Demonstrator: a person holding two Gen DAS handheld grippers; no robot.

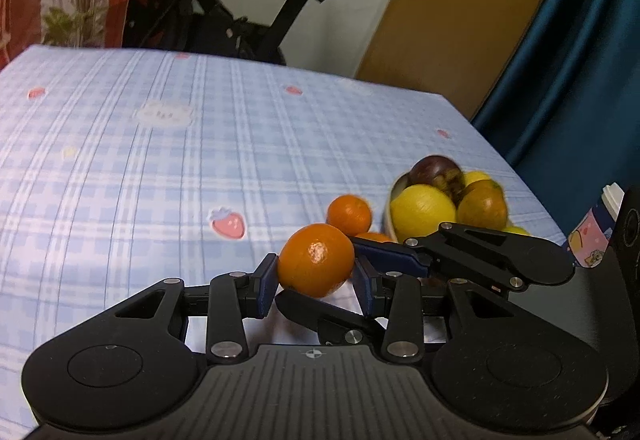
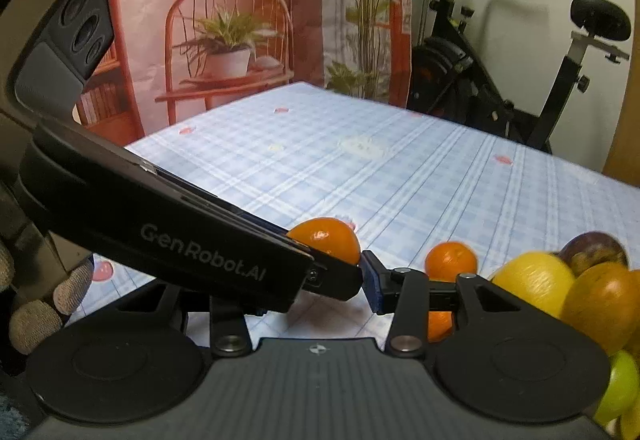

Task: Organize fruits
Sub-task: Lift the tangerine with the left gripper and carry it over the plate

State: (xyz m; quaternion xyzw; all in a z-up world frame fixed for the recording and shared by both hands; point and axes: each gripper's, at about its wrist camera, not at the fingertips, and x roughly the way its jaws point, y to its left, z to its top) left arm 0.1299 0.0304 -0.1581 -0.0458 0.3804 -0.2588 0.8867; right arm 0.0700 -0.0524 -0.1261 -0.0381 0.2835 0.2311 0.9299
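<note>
My left gripper (image 1: 316, 282) has its fingers clamped on an orange (image 1: 316, 260), held just above the table (image 1: 120, 159). Right gripper (image 2: 320, 290) crosses beneath it; whether its fingers stand apart I cannot tell. The fruit bowl (image 1: 390, 211) lies right, near. Legible: "GenRobot.AI".

Glossy orange (image 1: 316, 260); matt cloth tablecloth (image 1: 160, 167)

- Blue checked tablecloth (image 1: 140, 167) with strawberry prints covers the table.
- Bowl (image 1: 390, 215) piled with fruit sits near the right edge.
- Loose orange (image 1: 349, 215) lies just left of the bowl.
</note>
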